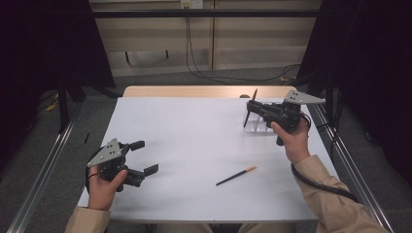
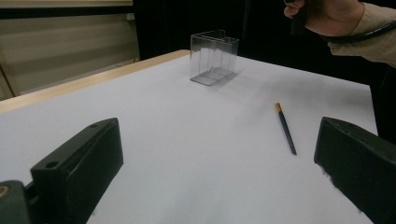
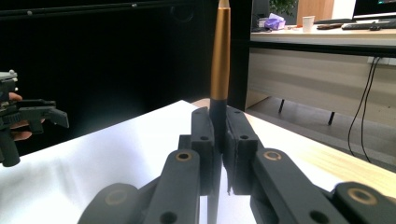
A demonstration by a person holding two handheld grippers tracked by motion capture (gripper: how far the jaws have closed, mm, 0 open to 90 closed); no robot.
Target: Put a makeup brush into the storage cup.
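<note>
We find the right gripper (image 1: 249, 108) at the upper right of the high view, its jaws pinching a pen (image 1: 250, 108) that stands nearly upright above a clear holder (image 1: 258, 125). The right gripper view confirms the grip: the two pads (image 3: 204, 140) press on the pen's dark shaft, and its gold section (image 3: 220, 51) rises to the top edge of the frame. Whether the pen's lower tip touches the holder we cannot tell.

The left gripper (image 1: 145, 157) sits at the lower left of the high view, jaws spread wide with nothing between them. Its own view shows both jaws at the bottom corners, with bare white table (image 2: 187, 140) between.

A second pen (image 1: 236, 175) lies flat on the table, lower centre-right of the high view, well apart from both grippers. The left gripper view shows it at centre right (image 2: 285, 128), and the holder's compartments at upper centre (image 2: 214, 57), which the high view leaves indistinct. The right gripper view shows the left gripper at its left edge (image 3: 28, 119).
</note>
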